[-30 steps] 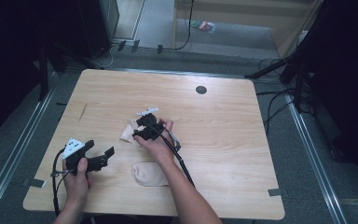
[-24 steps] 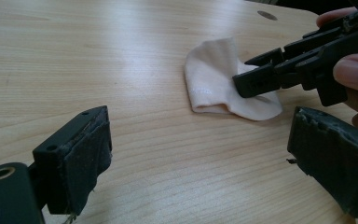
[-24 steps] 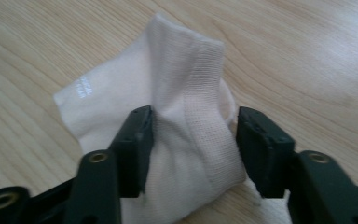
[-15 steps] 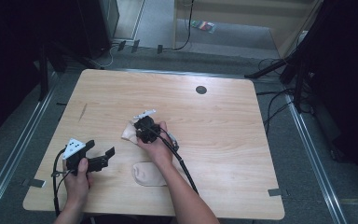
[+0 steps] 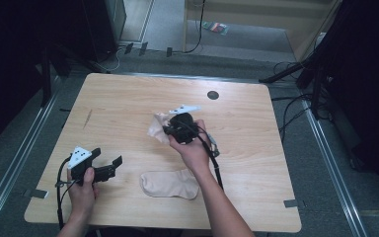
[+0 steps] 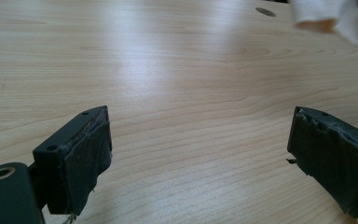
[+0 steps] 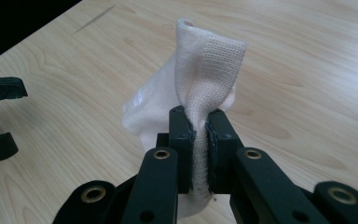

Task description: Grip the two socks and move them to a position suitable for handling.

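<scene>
My right gripper (image 5: pixel 167 129) is shut on a pale beige sock (image 7: pixel 200 84), pinching its fabric between the jaws and holding it off the wooden table (image 5: pixel 118 98) near the middle. The same sock (image 5: pixel 157 126) hangs to the left of that gripper in the high view. A second beige sock (image 5: pixel 170 184) lies flat near the front edge, below the right hand. My left gripper (image 5: pixel 112 165) rests at the front left with its jaws wide open and only bare wood between its pads (image 6: pixel 86 156). The lifted sock (image 6: pixel 328 14) shows at the far top right of the left gripper view.
A dark round grommet hole (image 5: pixel 212 95) sits near the table's back edge. A short dark scratch (image 5: pixel 87 117) marks the wood at the left. Cables trail from both grippers toward the front. Metal floor rails run along both sides of the table.
The right gripper has shifted slightly left and back with the sock and lifted it. The left gripper has stayed put, open.
</scene>
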Motion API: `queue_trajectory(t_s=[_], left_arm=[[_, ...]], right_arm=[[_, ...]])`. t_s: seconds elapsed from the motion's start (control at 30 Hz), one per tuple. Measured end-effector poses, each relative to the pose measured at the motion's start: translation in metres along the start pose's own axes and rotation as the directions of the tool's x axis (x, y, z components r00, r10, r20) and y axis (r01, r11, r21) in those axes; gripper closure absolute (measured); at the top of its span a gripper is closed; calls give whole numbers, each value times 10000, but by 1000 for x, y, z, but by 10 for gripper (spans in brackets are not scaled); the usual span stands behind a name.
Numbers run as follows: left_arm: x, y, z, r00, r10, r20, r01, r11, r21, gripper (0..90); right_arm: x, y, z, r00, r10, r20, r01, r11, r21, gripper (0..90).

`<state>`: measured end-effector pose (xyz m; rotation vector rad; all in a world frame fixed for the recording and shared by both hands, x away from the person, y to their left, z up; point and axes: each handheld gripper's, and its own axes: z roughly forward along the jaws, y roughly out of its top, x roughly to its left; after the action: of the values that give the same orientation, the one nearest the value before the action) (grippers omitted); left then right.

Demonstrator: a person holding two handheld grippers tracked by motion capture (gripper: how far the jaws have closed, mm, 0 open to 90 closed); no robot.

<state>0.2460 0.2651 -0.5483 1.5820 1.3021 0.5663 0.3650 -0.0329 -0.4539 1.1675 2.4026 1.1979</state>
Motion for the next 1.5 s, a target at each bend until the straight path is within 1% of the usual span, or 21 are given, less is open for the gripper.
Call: queue_trajectory(t_s=[0.07,0.13,0.2,0.3,0.33,0.5,0.53,0.57,0.63,0.67,0.73,0.77,0.87,0.93,0.97,1.1,1.13,1.17,1.3,1.4,1.5], left_arm=[[0,0,0,10000,18,6,-18,10000,-2,64],[0,0,0,10000,18,-7,-18,10000,2,64],[0,0,0,10000,22,-15,-22,10000,1,63],[-1,0,0,9999,114,-26,-114,9999,37,64],[-1,0,0,9999,125,-35,-125,9999,53,64],[-2,0,0,9998,170,-93,-169,9999,25,64],[-2,0,1,9998,178,-94,-178,9998,36,64],[-2,0,1,9998,168,-111,-168,9999,42,64],[-2,0,0,9998,162,-117,-162,9999,34,64],[-2,0,0,9998,154,-105,-154,9999,37,64],[-1,0,0,9999,130,-87,-130,9999,32,64],[-1,0,0,9999,133,-82,-132,9999,35,64],[-1,0,0,9999,138,-84,-138,9999,50,64],[-2,0,1,9998,166,-87,-165,9998,54,63],[-2,0,1,9998,165,-96,-164,9999,46,64],[-2,0,1,9999,144,-92,-144,9999,46,64],[-2,0,1,9999,126,-82,-126,9999,47,64],[-2,0,1,9999,132,-79,-132,9999,49,64],[-2,0,1,10000,87,-34,-87,9999,76,64],[-2,0,2,9999,138,-10,-138,9998,155,64],[-4,2,5,9994,346,34,-347,9973,647,63]], right_arm=[[-11,-6,-12,9998,185,63,-184,9998,-69,841],[-15,-9,-15,9996,278,41,-277,9996,-77,841],[-29,-23,-20,9980,633,-48,-633,9980,55,841],[-43,-44,-16,9938,1095,-193,-1089,9935,327,841],[-52,-57,-11,9897,1391,-332,-1373,9891,537,841],[-62,-74,2,9879,1490,-419,-1445,9848,962,837],[-64,-77,5,9885,1467,-373,-1424,9849,986,818],[-65,-79,7,9907,1342,-240,-1315,9871,909,755],[-68,-80,10,9937,1117,126,-1124,9899,862,566],[-70,-80,10,9941,1064,191,-1076,9910,793,517],[-75,-78,3,9924,1214,184,-1221,9913,489,456],[-78,-77,-2,9907,1346,223,-1352,9905,261,456],[-84,-77,-16,9781,2050,367,-2042,9786,-244,519],[-84,-81,-18,9704,2335,615,-2334,9723,-85,543],[-82,-83,-16,9691,2365,704,-2375,9714,56,550],[-76,-92,-6,9730,2255,497,-2277,9727,442,561],[-73,-94,-2,9730,2259,472,-2279,9728,412,612],[-73,-94,-2,9730,2259,472,-2279,9728,412,612],[-69,-91,-1,9767,2073,555,-2094,9773,335,798],[-65,-86,-2,9792,1958,534,-1977,9797,338,854],[-59,-80,-5,9854,1598,587,-1620,9861,362,861]])
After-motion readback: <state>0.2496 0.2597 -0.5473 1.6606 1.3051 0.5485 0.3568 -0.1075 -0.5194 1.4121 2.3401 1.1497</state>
